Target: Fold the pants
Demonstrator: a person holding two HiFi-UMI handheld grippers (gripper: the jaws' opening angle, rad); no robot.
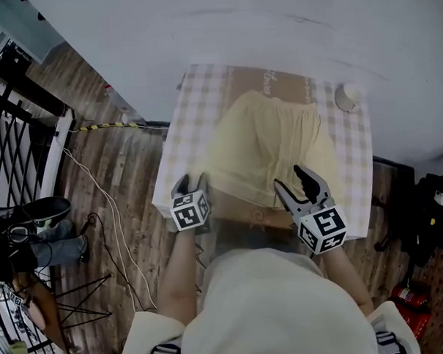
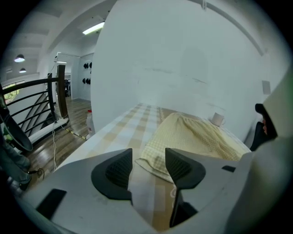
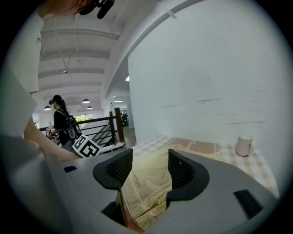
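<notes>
1. Far L: we saw a wood floor (image 1: pixel 126 177) w/ thin cables (image 1: pixel 109 207) trailing over it. A black railing (image 2: pixel 32 100) stood beyond, as the left gripper view showed.
2. The counter (image 1: pixel 189 115) (image 2: pixel 132 121) (image 3: pixel 256 164) had a beige-and-white checked cloth over it and stood against a white wall.
3. L tongs (image 1: pixel 192 183) (image 2: pixel 149 160) were at the counter's near-L corner, tilted down. The jaws stood apart w/ nothing btw the pads. Through the gap we saw bare checked cloth and the near-L hem corner of the pants, just ahead and not touched. Its marker cube (image 1: pixel 190 211) faced up.
4. The pants (image 1: pixel 268 145) (image 2: pixel 192 135) (image 3: pixel 146 192), pale yellow w/ a fine check, lay spread on the counter's middle. The gathered waistband was toward the wall and the leg hems toward us.
5. R tongs (image 1: pixel 286 175) (image 3: pixel 150 167) were over the pants' near-R hem, jaws wide apart. In the right gripper view yellow cloth filled the gap btw the pads, but we couldn't see the pads pressing on it. Its marker cube (image 1: pixel 323 229) sat just behind.
6. Far R: a small pale cup (image 1: pixel 348 95) (image 2: pixel 217 119) (image 3: pixel 244 145) stood upright at the counter's far-R corner, clear of the pants.
</notes>
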